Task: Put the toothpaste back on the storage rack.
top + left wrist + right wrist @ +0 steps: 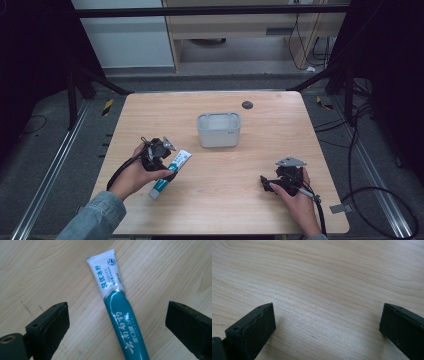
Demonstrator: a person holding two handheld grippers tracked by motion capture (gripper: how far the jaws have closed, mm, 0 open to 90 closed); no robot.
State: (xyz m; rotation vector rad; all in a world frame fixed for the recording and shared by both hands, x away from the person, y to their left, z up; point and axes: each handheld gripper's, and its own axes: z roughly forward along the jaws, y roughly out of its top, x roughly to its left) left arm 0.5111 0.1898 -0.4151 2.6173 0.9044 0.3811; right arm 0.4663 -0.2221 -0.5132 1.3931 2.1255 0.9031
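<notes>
Lying flat, teal-and-white toothpaste tube (pixel 117 310), uncrushed

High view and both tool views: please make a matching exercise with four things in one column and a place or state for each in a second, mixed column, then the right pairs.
Things:
1. tube
2. bin
3. left tool
4. right tool

Places or states:
A. open over bare wood, near the table's right edge
B. white, standing at mid table
C. teal and white, lying flat
D. open, with the tube between its jaws

Pairs: 1-C, 2-B, 3-D, 4-A
</notes>
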